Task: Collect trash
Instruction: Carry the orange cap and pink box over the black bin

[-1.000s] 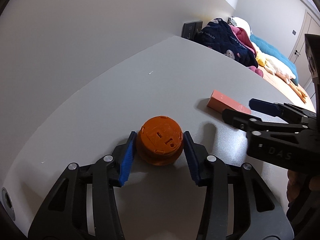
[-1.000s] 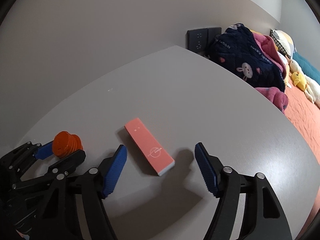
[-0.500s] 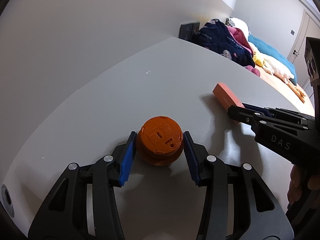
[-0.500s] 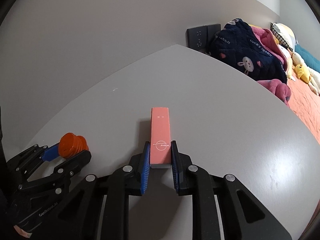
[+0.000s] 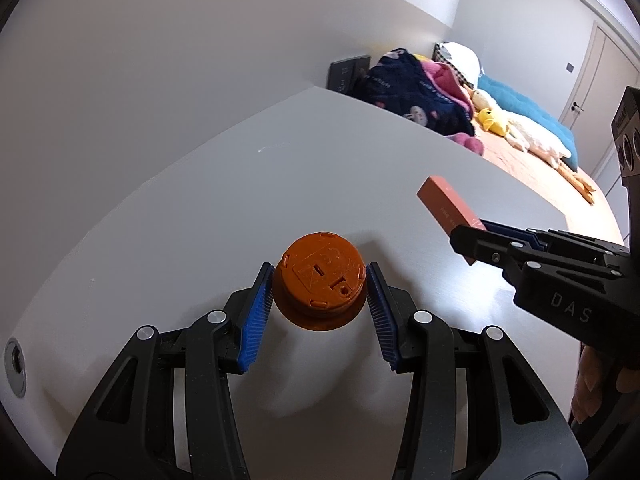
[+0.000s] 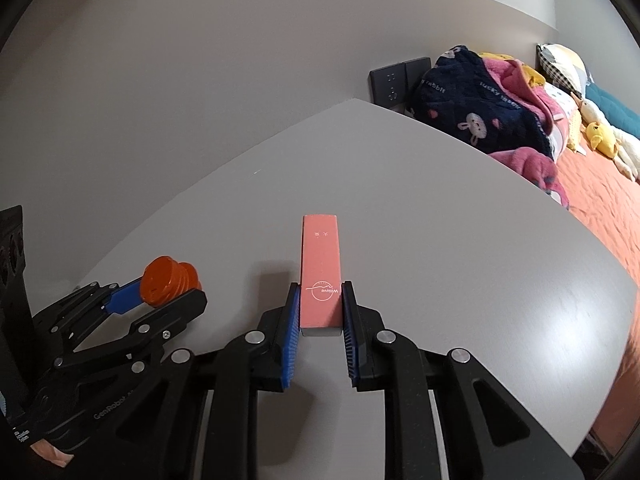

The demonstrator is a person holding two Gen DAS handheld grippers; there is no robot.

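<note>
Orange cap (image 5: 320, 280) — one; pink box (image 6: 321, 276) — one

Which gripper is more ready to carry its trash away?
Probably the right gripper: its pink box looks lifted off the table. The left gripper clamps the orange cap, seemingly barely raised.

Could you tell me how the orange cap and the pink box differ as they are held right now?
The orange cap is round and ribbed; the pink box is long, flat and rectangular. The left tongs grip the cap across its width; the right tongs clamp only the box's near end. Both are lifted.
</note>
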